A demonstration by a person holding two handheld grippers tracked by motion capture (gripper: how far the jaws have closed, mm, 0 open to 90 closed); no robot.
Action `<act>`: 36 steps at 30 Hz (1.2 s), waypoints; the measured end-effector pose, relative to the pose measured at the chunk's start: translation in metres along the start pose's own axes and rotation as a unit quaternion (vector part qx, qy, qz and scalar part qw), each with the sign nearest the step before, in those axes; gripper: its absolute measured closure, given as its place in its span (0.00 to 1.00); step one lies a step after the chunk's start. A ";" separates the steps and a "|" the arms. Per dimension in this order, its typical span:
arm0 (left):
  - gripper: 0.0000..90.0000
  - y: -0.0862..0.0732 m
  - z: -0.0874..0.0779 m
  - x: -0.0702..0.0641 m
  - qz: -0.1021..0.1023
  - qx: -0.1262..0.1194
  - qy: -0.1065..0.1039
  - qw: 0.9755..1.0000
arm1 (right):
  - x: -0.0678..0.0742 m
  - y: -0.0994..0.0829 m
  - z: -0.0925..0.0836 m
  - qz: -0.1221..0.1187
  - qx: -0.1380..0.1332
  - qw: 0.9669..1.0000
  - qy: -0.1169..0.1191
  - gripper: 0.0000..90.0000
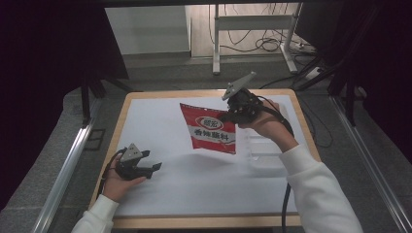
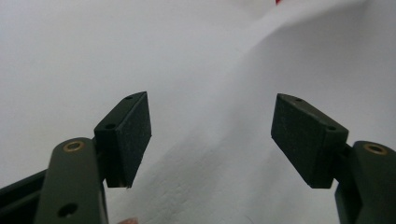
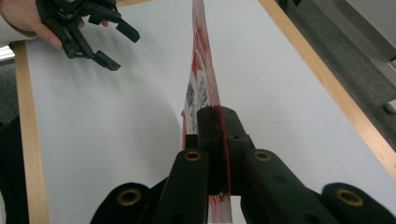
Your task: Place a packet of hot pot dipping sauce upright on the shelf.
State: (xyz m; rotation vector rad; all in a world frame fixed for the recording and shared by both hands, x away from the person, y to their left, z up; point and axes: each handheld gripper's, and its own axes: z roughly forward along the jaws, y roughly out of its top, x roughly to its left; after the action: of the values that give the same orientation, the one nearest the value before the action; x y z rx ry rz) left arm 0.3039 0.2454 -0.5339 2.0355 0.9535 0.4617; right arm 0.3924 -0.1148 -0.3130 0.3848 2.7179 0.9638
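A red snack packet (image 1: 209, 128) with white label and Chinese lettering hangs in the air above the white table top (image 1: 194, 184). My right gripper (image 1: 232, 115) is shut on the packet's upper right edge. In the right gripper view the packet (image 3: 201, 70) stands edge-on, pinched between the two black jaws of the right gripper (image 3: 219, 140). My left gripper (image 1: 154, 167) rests low at the table's left front, open, nothing between its pads (image 2: 135, 135). It also appears as the left gripper (image 3: 116, 46) at the top left of the right gripper view.
A clear plastic tray (image 1: 265, 153) lies on the table under my right forearm. The table has a wooden rim (image 1: 204, 222). Beyond it stand a metal frame (image 1: 252, 29) and cables on the floor.
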 end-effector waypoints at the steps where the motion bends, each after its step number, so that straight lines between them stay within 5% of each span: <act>1: 0.32 0.000 0.000 0.000 -0.001 -0.001 0.000 1.000 | -0.001 -0.001 -0.003 0.002 0.000 1.000 -0.003 0.99; 36: 0.32 -0.001 0.002 -0.001 -0.002 0.002 0.000 1.000 | -0.050 -0.041 -0.086 0.060 -0.010 0.994 -0.090 0.99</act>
State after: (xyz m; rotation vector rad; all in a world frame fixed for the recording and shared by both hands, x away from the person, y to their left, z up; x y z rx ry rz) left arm 0.3046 0.2441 -0.5357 2.0370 0.9590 0.4584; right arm 0.4069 -0.2110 -0.2681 0.6078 2.5448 0.9361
